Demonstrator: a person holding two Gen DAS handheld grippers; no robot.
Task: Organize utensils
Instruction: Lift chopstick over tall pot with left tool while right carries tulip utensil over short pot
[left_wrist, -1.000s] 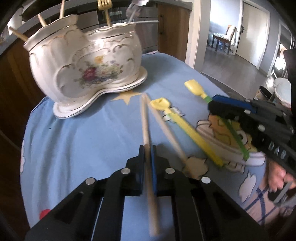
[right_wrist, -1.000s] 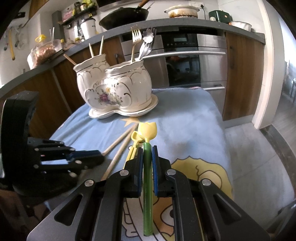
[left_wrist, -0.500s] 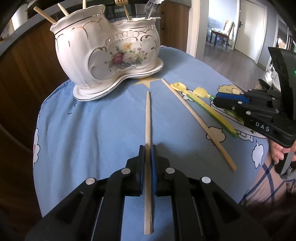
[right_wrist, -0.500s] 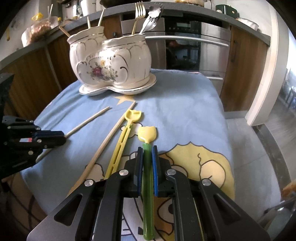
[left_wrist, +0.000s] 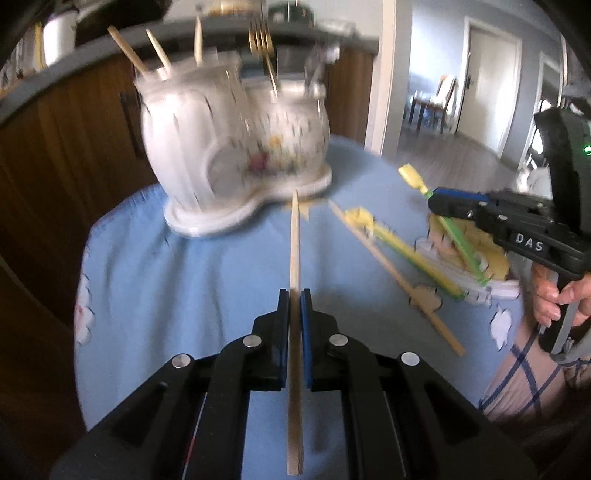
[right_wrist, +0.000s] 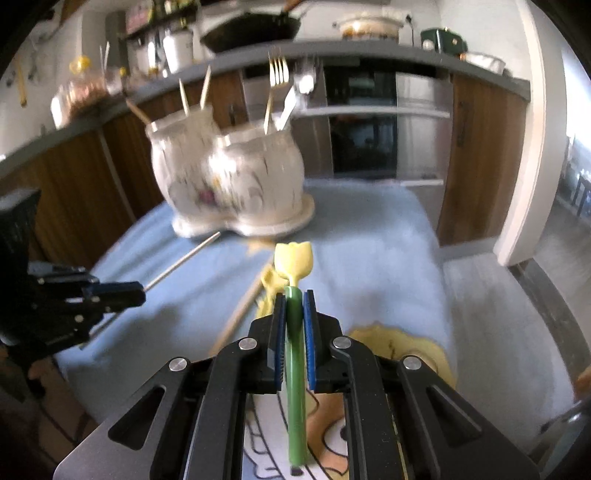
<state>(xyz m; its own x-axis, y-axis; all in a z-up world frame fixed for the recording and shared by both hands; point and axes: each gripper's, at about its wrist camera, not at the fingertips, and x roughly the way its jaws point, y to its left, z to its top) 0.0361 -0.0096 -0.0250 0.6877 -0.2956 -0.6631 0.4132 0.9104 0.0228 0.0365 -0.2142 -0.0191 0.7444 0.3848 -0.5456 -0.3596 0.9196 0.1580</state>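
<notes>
My left gripper is shut on a wooden chopstick that points at the white floral ceramic holder. My right gripper is shut on a green-handled utensil with a yellow tip, held above the cloth. The holder has two pots on one base, with chopsticks in the left pot and a gold fork with other cutlery in the right. A second chopstick and a yellow spoon lie on the blue cloth.
The blue cartoon cloth covers a small table with edges close on all sides. Wooden cabinets and an oven stand behind. A hallway with a chair opens to the right.
Both grippers have lifted and tilted their utensils up toward the holder, which now sits nearer the middle of both views. The views are blurred by motion.
</notes>
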